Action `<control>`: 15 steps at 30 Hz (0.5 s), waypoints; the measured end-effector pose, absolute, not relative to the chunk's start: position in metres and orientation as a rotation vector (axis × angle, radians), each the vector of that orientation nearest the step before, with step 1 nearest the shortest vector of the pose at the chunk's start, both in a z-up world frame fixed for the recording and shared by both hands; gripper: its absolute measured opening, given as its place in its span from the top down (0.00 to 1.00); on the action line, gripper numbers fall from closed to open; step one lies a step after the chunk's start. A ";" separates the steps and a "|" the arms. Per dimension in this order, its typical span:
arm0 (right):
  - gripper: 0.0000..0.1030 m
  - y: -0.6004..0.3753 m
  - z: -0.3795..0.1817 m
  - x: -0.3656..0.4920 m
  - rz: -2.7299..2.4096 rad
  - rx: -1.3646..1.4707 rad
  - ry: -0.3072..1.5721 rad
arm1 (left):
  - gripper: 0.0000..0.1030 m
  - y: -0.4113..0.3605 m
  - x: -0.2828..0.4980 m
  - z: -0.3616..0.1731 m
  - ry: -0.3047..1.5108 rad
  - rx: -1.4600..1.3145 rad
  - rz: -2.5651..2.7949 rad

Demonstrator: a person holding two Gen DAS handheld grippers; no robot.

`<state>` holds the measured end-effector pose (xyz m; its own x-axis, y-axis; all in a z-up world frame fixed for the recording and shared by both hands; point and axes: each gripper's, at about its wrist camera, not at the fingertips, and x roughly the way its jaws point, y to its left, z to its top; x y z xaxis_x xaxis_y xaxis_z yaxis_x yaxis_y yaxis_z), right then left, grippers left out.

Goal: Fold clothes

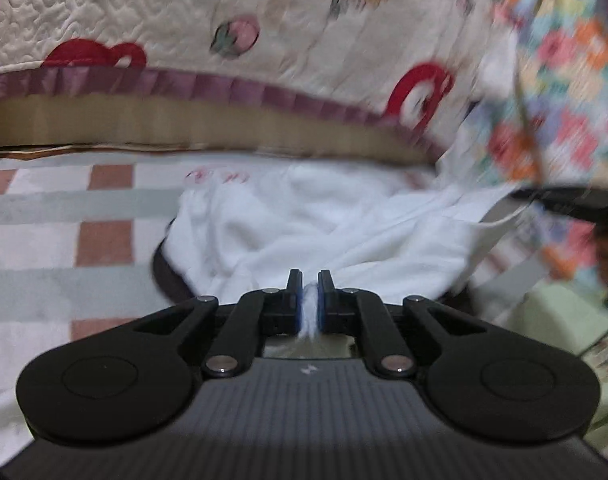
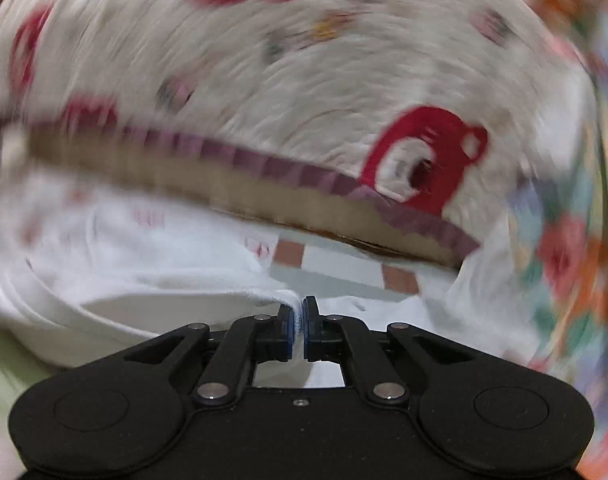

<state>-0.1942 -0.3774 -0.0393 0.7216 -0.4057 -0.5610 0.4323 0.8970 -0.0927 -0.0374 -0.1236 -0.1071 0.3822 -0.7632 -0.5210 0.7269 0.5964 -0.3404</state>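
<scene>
A white garment (image 1: 304, 220) with faint red print lies crumpled on a checked sheet (image 1: 103, 240). My left gripper (image 1: 312, 280) is shut on a bunched fold of it, white cloth squeezed between the blue pads. In the right wrist view the same white garment (image 2: 123, 280) spreads to the left, and my right gripper (image 2: 298, 308) is shut on its edge, a thin strip of cloth pinched between the pads. Both views are smeared by motion.
A cream quilt (image 1: 263, 20) with red shapes and a purple ruffle hangs over a tan mattress edge (image 1: 183, 128) behind the garment. A multicoloured floral fabric (image 1: 564, 80) fills the right side. Pale green cloth (image 1: 564, 320) lies at lower right.
</scene>
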 end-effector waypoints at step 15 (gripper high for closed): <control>0.89 -0.442 -0.125 -0.232 -0.626 0.668 0.724 | 0.93 -0.126 -0.098 -0.126 0.765 -0.037 -1.281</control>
<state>-0.2323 -0.4422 -0.1250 0.5918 -0.2776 -0.7568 0.7086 0.6267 0.3243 -0.0977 -0.1265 -0.1263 0.0789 -0.8673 -0.4915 0.8436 0.3208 -0.4306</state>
